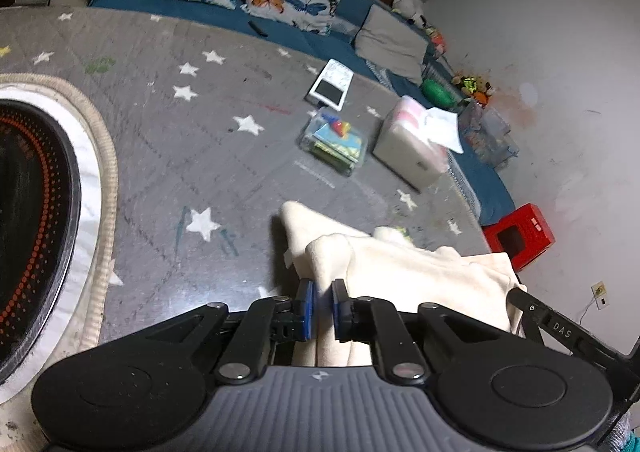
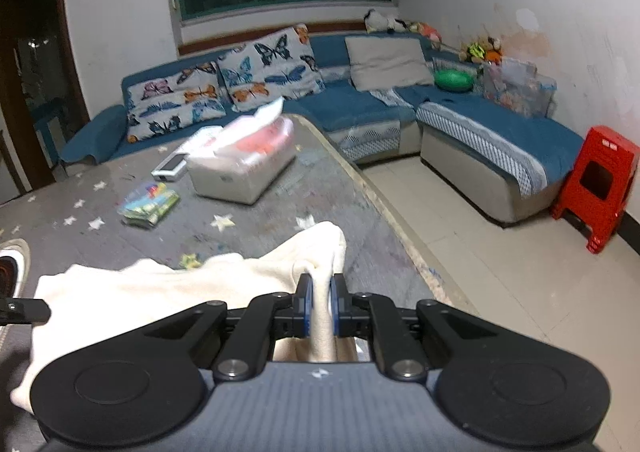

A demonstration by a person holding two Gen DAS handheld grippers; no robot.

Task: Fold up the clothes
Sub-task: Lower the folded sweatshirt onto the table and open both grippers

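Observation:
A cream garment [image 1: 420, 272] lies bunched on the grey star-printed table cover [image 1: 180, 132]. My left gripper [image 1: 324, 304] is shut on a fold at its left end, and cloth shows between the blue pads. In the right wrist view the same garment [image 2: 160, 292] spreads to the left. My right gripper [image 2: 319, 306] is shut on a raised pinch of cloth at its right end, close to the table's right edge [image 2: 400, 228]. Both grippers hold the cloth low over the cover.
Beyond the garment on the table are a white box with pink contents [image 1: 412, 144], a clear pouch of coloured items [image 1: 334, 140] and a white tablet-like device [image 1: 330, 86]. A round black hotplate [image 1: 24, 220] lies at the left. A blue sofa [image 2: 360, 108] and a red stool [image 2: 600, 180] stand beyond.

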